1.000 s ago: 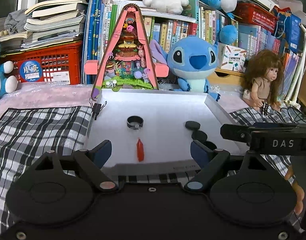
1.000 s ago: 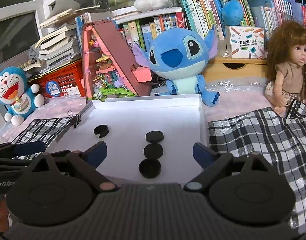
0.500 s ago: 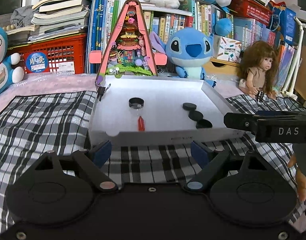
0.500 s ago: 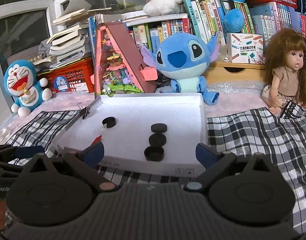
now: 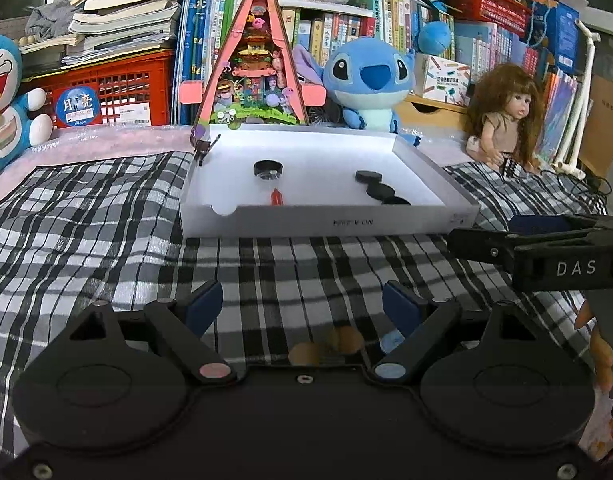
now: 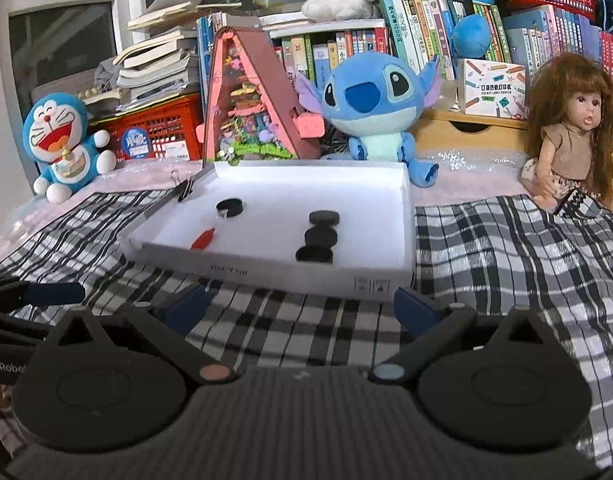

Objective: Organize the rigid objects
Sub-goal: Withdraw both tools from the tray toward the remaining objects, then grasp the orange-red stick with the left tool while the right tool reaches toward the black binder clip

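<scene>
A shallow white box (image 5: pixel 326 222) (image 6: pixel 274 270) sits on a checked cloth. In it lie three black round caps in a row (image 5: pixel 380 192) (image 6: pixel 320 236), a separate black ring-shaped cap (image 5: pixel 268 168) (image 6: pixel 230 207) at the left, and a small red pointed piece (image 5: pixel 275 197) (image 6: pixel 202 239). My left gripper (image 5: pixel 302 306) is open and empty, in front of the box. My right gripper (image 6: pixel 300 304) is open and empty, also in front of the box; it shows side-on in the left wrist view (image 5: pixel 546 248).
Behind the box stand a pink triangular toy house (image 5: pixel 254 68), a blue Stitch plush (image 5: pixel 370 76), a doll (image 5: pixel 506 116), a Doraemon plush (image 6: pixel 64 140), a red crate (image 5: pixel 110 92) and shelves of books. A binder clip (image 6: pixel 184 188) grips the box's left corner.
Both grippers have pulled back from over the box toward me; the box's front wall and the checked cloth now lie between them and the objects. Both stay open.
</scene>
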Available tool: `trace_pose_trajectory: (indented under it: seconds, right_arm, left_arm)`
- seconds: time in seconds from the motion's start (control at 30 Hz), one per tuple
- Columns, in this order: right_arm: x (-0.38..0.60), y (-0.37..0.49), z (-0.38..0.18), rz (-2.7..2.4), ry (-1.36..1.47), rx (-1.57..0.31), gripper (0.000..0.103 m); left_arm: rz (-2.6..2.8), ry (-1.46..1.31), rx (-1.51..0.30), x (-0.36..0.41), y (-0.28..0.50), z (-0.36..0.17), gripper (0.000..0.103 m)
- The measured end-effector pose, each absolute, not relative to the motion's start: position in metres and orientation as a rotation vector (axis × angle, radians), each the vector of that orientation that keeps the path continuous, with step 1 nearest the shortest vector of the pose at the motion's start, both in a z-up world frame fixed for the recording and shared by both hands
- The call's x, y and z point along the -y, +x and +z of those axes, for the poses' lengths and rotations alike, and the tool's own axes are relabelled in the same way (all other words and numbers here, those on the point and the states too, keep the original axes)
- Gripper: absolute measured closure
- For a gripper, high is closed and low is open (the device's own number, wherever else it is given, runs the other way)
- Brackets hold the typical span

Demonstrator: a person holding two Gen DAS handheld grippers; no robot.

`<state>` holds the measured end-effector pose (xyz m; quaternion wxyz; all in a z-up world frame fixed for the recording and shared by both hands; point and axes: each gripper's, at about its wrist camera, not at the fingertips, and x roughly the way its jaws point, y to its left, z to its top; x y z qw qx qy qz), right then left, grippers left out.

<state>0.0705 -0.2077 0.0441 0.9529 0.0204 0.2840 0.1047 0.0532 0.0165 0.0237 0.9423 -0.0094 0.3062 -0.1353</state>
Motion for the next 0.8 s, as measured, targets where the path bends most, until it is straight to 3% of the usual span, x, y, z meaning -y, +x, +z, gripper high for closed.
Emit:
trace_pose_trajectory:
  seconds: [0.8]
  right_arm:
    - [0.193,0.029,0.024,0.242,-0.059,-0.568,0.000]
  left_arm:
    - [-0.280,-0.022,-0.645,-0.023,0.024,0.007,0.017]
